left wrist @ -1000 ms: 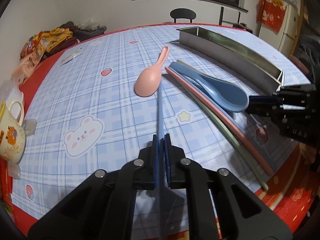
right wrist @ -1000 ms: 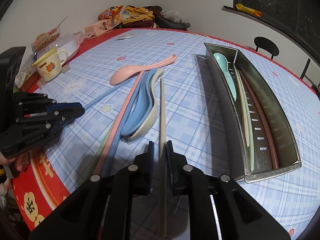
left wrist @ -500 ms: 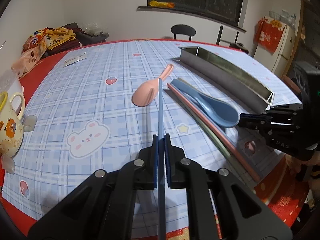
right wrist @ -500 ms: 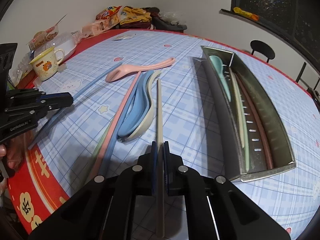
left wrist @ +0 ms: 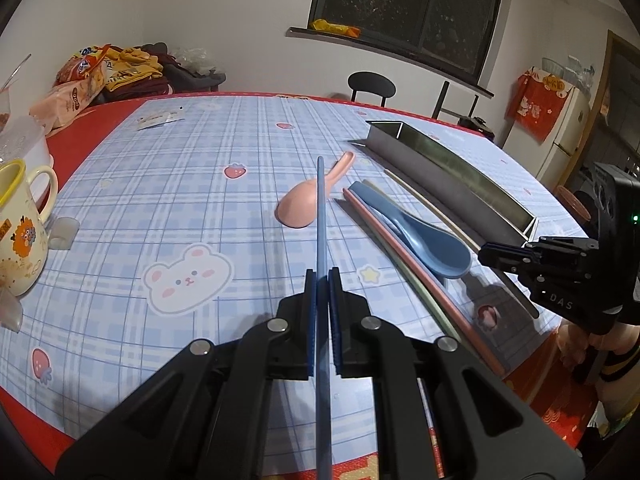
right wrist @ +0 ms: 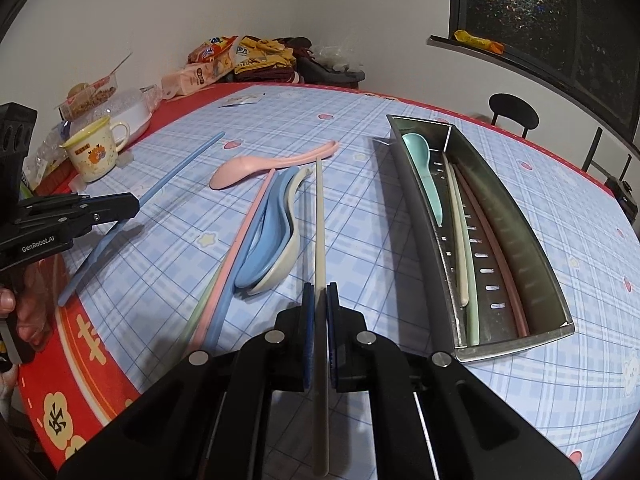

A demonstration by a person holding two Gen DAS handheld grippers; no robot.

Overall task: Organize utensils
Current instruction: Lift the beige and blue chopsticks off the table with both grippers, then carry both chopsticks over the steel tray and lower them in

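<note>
My left gripper is shut on a blue chopstick and holds it above the table; it also shows in the right wrist view. My right gripper is shut on a cream chopstick and holds it lifted; it also shows in the left wrist view. A pink spoon, a blue spoon nested on a cream spoon, and pink, blue and green chopsticks lie on the tablecloth. A steel utensil tray to the right holds a mint spoon and several chopsticks.
A yellow-rimmed mug and a lidded plastic container stand at the left. Snack bags and clothes pile at the far corner. The red table edge is near. Black chairs stand behind the table.
Both grippers have lifted their chopsticks off the table. The right gripper closed on the cream chopstick. The left gripper rose and tilted up.
</note>
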